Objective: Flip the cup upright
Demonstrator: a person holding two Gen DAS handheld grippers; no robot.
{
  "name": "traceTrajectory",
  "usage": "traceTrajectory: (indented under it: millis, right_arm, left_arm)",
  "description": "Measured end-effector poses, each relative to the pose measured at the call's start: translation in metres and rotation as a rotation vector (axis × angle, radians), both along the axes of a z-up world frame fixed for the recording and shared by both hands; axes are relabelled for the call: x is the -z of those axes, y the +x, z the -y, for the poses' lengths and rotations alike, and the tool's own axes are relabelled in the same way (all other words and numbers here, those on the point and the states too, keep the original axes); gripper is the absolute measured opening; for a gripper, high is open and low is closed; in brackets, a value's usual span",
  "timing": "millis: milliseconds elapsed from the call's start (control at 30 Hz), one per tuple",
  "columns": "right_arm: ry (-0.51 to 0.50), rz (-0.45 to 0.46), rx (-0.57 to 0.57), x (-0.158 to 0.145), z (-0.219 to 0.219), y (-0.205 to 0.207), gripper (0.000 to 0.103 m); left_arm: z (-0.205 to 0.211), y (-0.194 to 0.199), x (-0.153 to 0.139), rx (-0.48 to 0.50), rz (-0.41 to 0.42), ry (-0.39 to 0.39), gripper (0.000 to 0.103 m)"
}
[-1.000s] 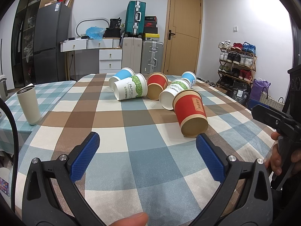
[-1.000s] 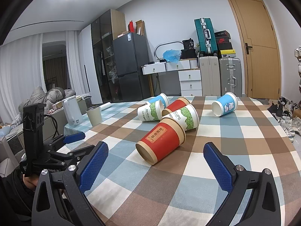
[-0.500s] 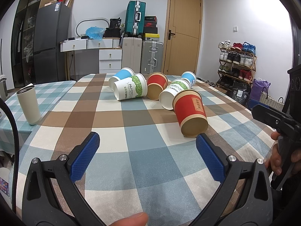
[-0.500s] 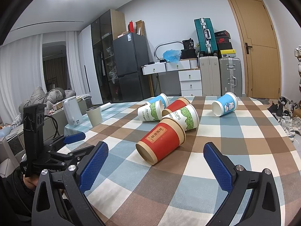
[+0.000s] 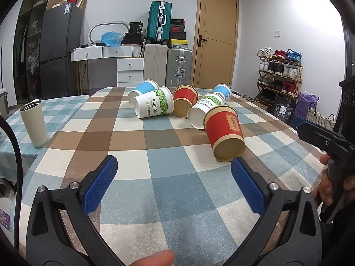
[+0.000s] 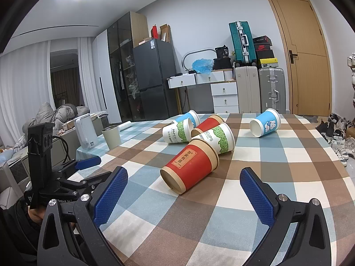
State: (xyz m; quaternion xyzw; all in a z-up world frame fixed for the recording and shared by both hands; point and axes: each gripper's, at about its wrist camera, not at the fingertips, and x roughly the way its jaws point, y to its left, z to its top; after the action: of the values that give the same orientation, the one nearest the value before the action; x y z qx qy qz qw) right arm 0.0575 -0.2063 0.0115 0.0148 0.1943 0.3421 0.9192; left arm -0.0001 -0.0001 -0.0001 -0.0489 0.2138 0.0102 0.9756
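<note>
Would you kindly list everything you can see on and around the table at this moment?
Red paper cups: 2, red with brown rims, on their sides; near one, far one.
White paper cups with green leaves: 2, on their sides mid-table.
Blue paper cups: 2, on their sides; one at the back of the cluster, one apart to the right.
Tablecloth: 1, brown, blue and cream check.
Tumbler: 1, pale grey-green, upright on the side table.
Kettle: 1, white, beside the tumbler.
Suitcases: 3, teal, beige, silver, by the door.
Fridge: 1, dark grey.
Shoe rack: 1, right wall.
Left hand-held gripper: 1, black with blue pads, open.
Right hand-held gripper: 1, same colours, open.
</note>
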Motion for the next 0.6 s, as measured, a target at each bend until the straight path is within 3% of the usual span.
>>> traceTrajectory:
  millis: [600]
  right_arm:
    - [0.002, -0.001, 0.000, 0.0002, -0.0001, 0.0005, 0.103]
  left_arm:
    - [0.0000, 0.0000, 0.0000, 0.000, 0.000, 0.000, 0.102]
